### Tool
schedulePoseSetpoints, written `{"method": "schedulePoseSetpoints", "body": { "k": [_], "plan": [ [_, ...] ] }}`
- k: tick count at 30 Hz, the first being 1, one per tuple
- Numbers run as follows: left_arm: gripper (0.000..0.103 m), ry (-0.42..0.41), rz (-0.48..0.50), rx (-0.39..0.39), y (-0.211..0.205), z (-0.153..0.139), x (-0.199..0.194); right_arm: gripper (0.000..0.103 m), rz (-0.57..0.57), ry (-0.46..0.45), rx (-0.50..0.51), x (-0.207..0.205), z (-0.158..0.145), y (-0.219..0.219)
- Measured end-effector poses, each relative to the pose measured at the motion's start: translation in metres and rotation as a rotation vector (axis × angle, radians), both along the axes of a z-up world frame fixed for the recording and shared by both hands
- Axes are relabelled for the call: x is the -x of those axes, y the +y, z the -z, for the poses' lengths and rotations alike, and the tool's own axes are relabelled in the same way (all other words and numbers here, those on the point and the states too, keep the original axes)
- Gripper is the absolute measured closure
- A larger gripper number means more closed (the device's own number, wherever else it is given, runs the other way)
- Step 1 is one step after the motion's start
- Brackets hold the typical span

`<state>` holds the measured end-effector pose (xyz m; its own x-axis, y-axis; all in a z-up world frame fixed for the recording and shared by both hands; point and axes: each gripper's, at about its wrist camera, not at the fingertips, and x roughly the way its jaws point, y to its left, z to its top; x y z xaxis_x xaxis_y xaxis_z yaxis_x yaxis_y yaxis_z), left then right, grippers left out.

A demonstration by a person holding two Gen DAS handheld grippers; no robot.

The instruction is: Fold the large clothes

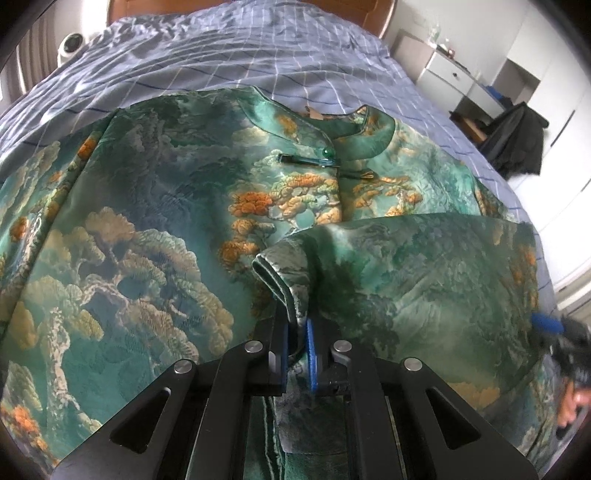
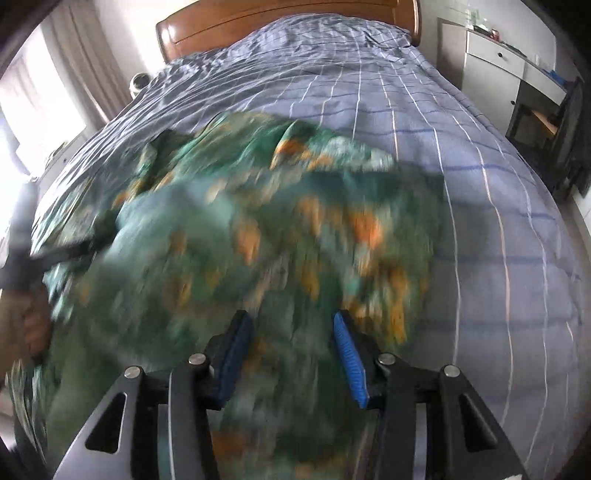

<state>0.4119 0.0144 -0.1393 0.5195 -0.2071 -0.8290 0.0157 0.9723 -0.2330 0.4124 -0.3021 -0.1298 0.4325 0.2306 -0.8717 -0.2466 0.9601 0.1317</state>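
A large green garment with orange and tan tree patterns [image 1: 147, 229] lies spread on the bed, collar and frog buttons [image 1: 325, 158] toward the headboard. My left gripper [image 1: 298, 332] is shut on the sleeve cuff [image 1: 284, 280], holding the sleeve folded across the front of the garment. My right gripper [image 2: 291, 328] is open, jaws wide apart just above the blurred garment [image 2: 258, 240]. It also shows at the right edge of the left wrist view [image 1: 554, 328]. The left gripper appears blurred at the left of the right wrist view [image 2: 62, 251].
The bed has a blue checked cover [image 1: 258, 62] and a wooden headboard [image 2: 280, 22]. A white drawer unit [image 2: 495, 62] and a dark chair with clothing [image 1: 517, 140] stand to the right of the bed. A window with curtains [image 2: 44, 92] is on the left.
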Motion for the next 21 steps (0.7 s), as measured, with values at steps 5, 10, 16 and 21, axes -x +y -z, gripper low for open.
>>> {"method": "schedulePoseSetpoints", "body": {
  "k": [5, 10, 16, 21],
  "plan": [
    [0.096, -0.011, -0.003, -0.029, -0.005, 0.002, 0.0, 0.055, 0.01, 0.078, -0.028, 0.02, 0.007, -0.01],
    [0.089, -0.012, -0.024, -0.075, -0.009, -0.003, 0.002, 0.055, 0.028, 0.113, -0.006, 0.0, 0.03, -0.006],
    [0.031, -0.014, -0.052, -0.068, 0.008, -0.028, 0.043, 0.053, 0.084, 0.038, -0.02, 0.022, 0.008, -0.012],
    [0.016, -0.032, -0.051, -0.052, 0.042, -0.046, 0.104, 0.034, 0.153, -0.073, 0.006, 0.071, -0.034, -0.018]
  ]
}}
